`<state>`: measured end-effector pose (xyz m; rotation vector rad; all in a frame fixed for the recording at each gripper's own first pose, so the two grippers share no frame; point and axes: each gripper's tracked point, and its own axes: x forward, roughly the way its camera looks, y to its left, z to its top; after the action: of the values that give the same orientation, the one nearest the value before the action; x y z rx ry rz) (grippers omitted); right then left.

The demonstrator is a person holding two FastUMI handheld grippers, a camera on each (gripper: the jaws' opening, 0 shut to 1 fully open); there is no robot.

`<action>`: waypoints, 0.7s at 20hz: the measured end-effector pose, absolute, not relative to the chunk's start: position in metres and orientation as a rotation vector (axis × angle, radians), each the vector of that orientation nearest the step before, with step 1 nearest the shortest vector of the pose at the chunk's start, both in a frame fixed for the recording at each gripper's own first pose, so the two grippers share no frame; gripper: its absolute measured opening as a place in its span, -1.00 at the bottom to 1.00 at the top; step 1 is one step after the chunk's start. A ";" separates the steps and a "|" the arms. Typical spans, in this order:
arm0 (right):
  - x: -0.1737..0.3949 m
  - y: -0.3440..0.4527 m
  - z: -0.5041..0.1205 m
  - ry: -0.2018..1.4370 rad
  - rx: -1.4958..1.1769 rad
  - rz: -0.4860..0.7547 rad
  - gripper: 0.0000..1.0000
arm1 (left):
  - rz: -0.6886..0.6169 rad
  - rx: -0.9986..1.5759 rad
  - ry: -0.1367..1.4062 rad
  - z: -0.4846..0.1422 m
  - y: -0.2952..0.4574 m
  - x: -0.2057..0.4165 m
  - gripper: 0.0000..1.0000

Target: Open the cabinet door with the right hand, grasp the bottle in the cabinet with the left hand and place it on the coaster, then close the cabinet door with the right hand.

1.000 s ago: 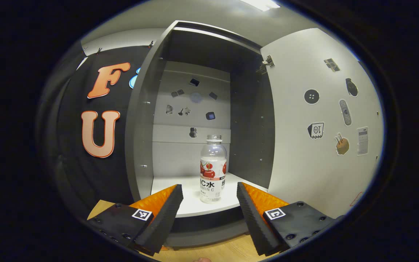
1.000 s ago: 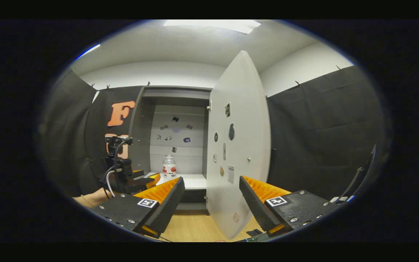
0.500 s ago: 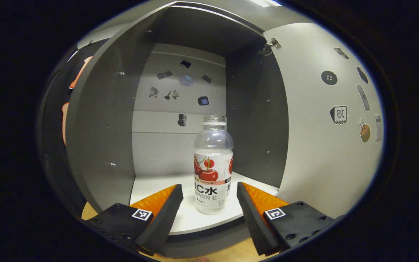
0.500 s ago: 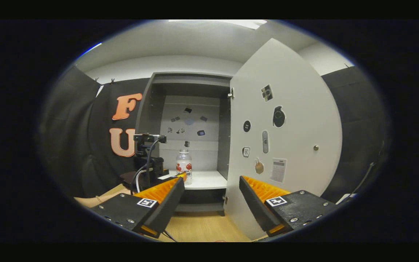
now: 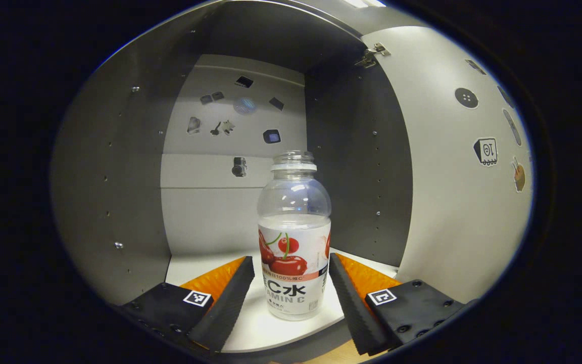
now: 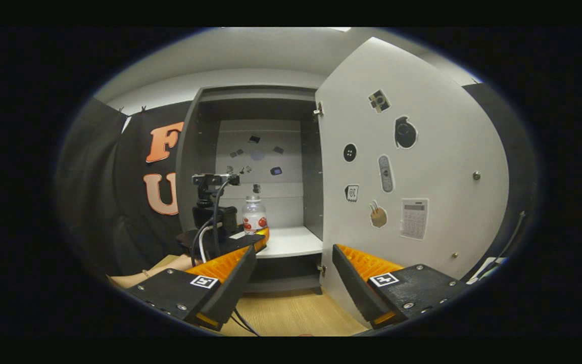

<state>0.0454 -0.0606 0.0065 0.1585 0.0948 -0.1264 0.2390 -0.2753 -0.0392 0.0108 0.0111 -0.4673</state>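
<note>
Stickers [image 5: 240, 106] dot a pale back wall. More stickers [image 6: 386, 173], a calculator one [image 6: 414, 218] among them, sit on a white panel. A wood floor [image 6: 291, 316] runs below. A black cloth [image 6: 119, 202] hangs left. The ceiling [image 6: 240, 55] is white.

Clear glossy plastic on the bottle [image 5: 294, 237] ahead of me, its printed label slick and shiny. The cabinet [image 5: 119, 167] walls look matt grey laminate, the shelf [image 5: 200, 263] smooth white. My tongs' pads [image 5: 230, 298] are ridged and rough. Door [image 6: 422, 167] matt white with paper stickers, table [image 6: 291, 313] pale wood-grain.
</note>
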 end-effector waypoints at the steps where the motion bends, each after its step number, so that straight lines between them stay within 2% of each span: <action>1: 0.046 -0.060 0.005 0.102 0.163 -0.132 0.87 | -0.476 0.014 0.011 -0.040 -0.278 0.241 0.93; 7: 0.051 -0.056 -0.002 0.128 0.176 -0.150 0.87 | -0.534 0.014 0.031 -0.051 -0.293 0.249 0.93; 10: 0.049 -0.055 -0.003 0.134 0.145 -0.136 0.87 | -0.530 0.022 0.027 -0.050 -0.291 0.249 0.71; 14: 0.048 -0.063 -0.001 0.110 0.085 -0.139 0.87 | -0.519 0.020 0.028 -0.049 -0.290 0.249 0.67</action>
<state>0.0484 -0.0634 -0.0009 0.0851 0.1104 -0.1389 0.2489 -0.2899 -0.0490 0.0199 0.0282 -0.5190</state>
